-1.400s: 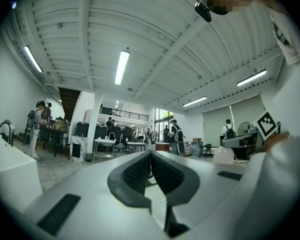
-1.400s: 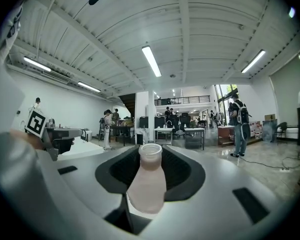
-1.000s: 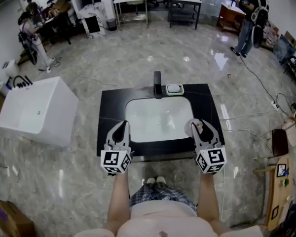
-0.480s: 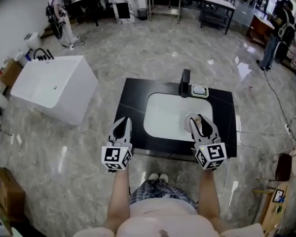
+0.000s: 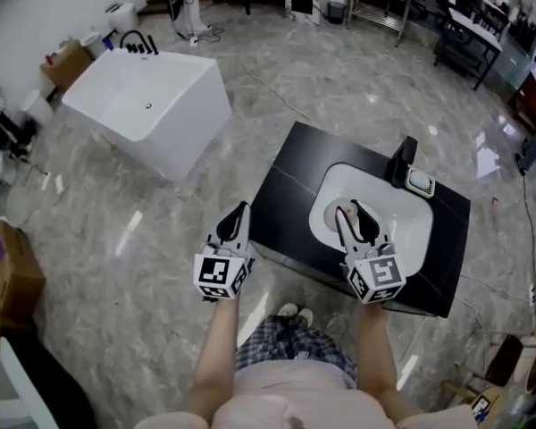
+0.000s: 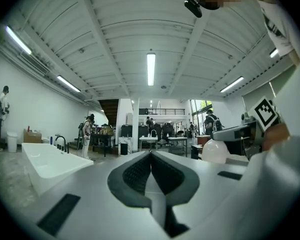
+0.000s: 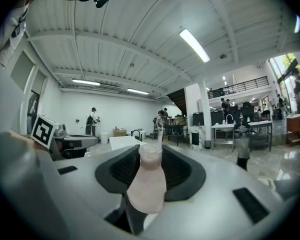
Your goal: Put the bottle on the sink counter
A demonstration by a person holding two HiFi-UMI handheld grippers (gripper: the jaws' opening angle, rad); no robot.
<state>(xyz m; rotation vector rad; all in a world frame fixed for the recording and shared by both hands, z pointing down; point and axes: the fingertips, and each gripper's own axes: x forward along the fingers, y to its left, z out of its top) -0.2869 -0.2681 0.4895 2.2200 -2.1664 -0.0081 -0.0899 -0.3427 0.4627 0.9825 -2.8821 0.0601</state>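
our right gripper (image 5: 349, 214) clamps the bottle (image 7: 146, 184) upright, seemingly over the near rim of the basin (image 5: 420, 231) in the black counter (image 5: 286, 190). our left gripper (image 5: 238, 213) is closed on nothing, beside the counter's left edge. released here, the bottle would likely drop into the basin. set too near the counter's edge, it could topple off, and its smooth tapered body may slip between the pads.

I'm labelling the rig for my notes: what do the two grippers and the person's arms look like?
The left gripper and right gripper have light grey tapered bodies with black textured pads, each backed by a white cube bearing black square markers. No cables show. The forearms are unsleeved.
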